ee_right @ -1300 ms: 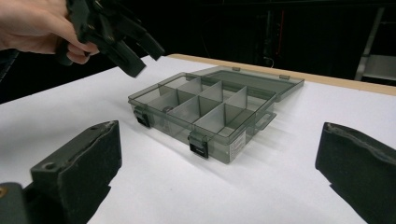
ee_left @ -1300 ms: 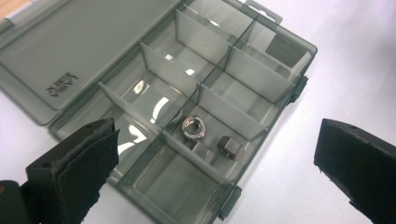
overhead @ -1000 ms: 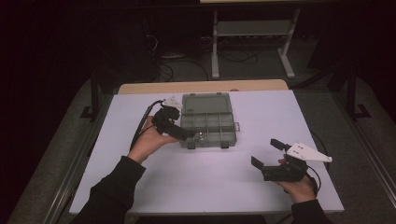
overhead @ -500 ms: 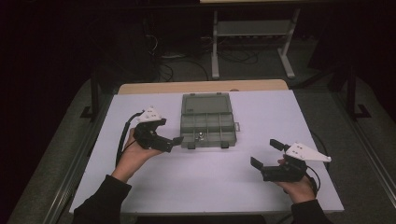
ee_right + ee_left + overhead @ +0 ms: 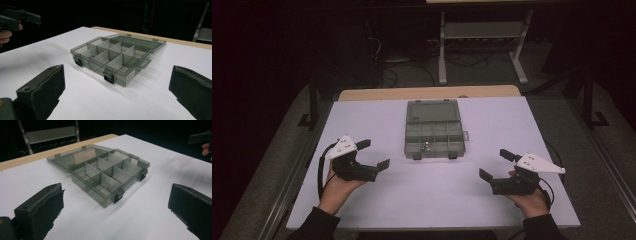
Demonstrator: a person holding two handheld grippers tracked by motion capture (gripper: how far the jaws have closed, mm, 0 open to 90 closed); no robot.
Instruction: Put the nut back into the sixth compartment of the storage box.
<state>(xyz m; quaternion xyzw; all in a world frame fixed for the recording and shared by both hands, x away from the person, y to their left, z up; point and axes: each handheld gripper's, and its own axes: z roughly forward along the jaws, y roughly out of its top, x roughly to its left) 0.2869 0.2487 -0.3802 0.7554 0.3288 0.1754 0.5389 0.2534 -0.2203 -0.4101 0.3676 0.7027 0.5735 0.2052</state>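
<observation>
A clear grey compartment box (image 5: pixel 433 135) lies in the middle of the white table with its lid folded flat behind it; the same box (image 5: pixel 105 173) (image 5: pixel 117 56) has several divided cells and two dark front latches. A small metal part sits in a front cell, seen from the high view. My left gripper (image 5: pixel 373 153) is held open at the box's front left, apart from it. At the front right my right gripper (image 5: pixel 496 164) is open too, with nothing between its jaws. Both point toward the box.
The white table top (image 5: pixel 432 195) has a wooden strip (image 5: pixel 427 93) along its far edge. A metal stand (image 5: pixel 482 35) and cables lie on the dark floor behind. A rail (image 5: pixel 287 185) runs along the table's left side.
My left gripper has drawn back from the box's left edge toward the front left of the table. The right gripper has stayed in place.
</observation>
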